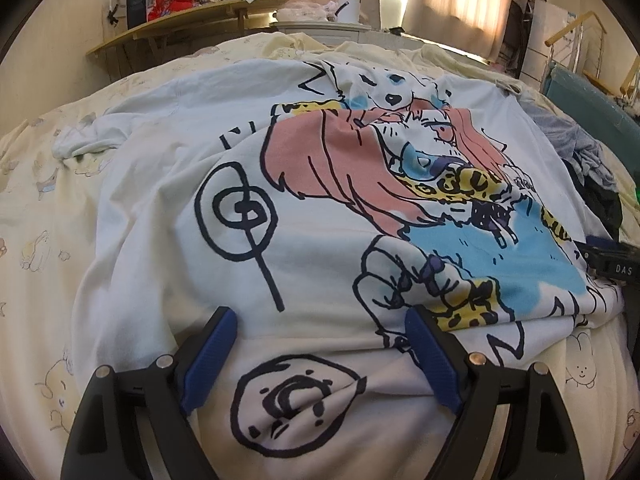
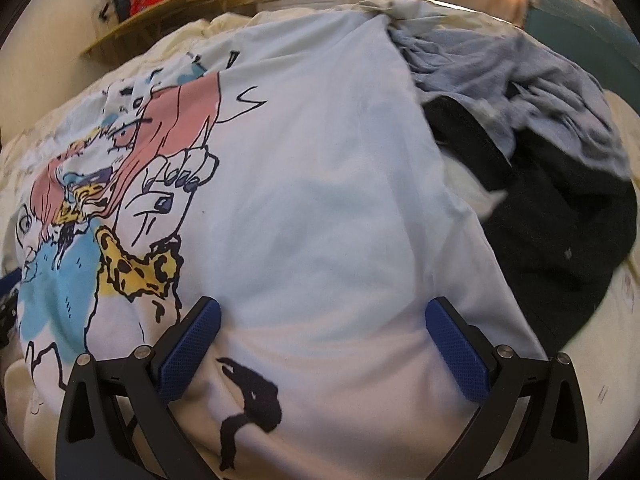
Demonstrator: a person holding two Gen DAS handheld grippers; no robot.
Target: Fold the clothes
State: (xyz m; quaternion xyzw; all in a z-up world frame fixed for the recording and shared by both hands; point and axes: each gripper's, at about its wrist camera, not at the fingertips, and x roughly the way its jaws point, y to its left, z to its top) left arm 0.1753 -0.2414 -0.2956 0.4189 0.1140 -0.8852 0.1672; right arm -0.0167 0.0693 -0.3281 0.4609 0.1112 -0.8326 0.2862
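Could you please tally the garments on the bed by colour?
White printed T-shirt: 1
Grey-blue garment: 1
Black garment: 1
Total: 3, counting only what shows; the heap may hide more.

Ahead of our left gripper (image 1: 322,320), jaws spread wide, the white printed T-shirt (image 1: 168,208) lies low and wrinkled, open to pass over from 10 to 1 o'clock. At 9 o'clock the cream bedsheet (image 1: 36,184) is bare. At 3 o'clock a black device (image 1: 608,264) sits at the shirt's edge, with a heap of dark clothes (image 1: 596,184) behind it at 2. For our right gripper (image 2: 324,320), also wide open, 12 o'clock is smooth shirt (image 2: 320,184); a black garment (image 2: 560,240) and a grey-blue garment (image 2: 520,80) block 1 to 3 o'clock.
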